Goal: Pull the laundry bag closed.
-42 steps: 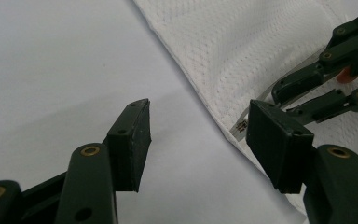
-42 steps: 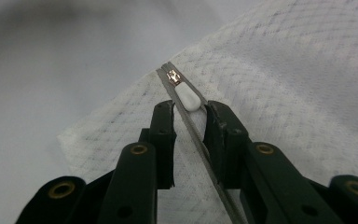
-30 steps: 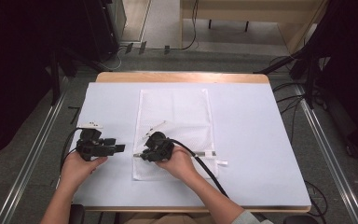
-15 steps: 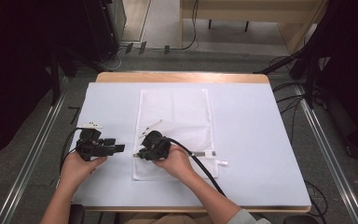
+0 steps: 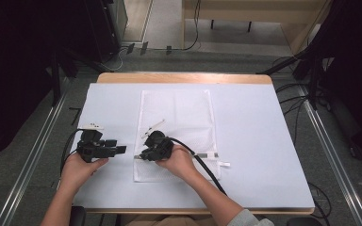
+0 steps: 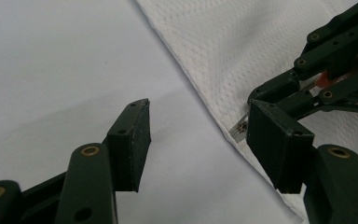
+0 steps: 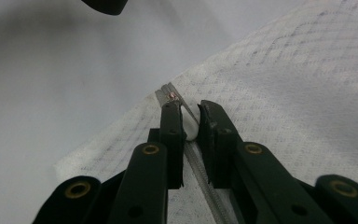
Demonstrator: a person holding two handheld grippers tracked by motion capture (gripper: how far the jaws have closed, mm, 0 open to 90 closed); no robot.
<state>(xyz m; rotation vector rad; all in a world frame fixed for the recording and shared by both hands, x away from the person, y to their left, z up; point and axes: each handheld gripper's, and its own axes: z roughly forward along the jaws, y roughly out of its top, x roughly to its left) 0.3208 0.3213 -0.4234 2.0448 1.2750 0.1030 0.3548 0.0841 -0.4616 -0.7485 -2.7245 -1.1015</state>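
right gripper (image 7: 191,119) pinches the mesh bag's (image 5: 179,113) zipper pull (image 7: 192,133), zipper running toward 3 o'clock; left gripper (image 6: 196,140) waits open at 9.

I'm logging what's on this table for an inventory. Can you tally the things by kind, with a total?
Mesh bag: 1
Zipper pull: 1, between the right gripper's jaws
Grippers: 2, the right one and the left gripper, open beside the bag
White table cover: 1
Total: 5
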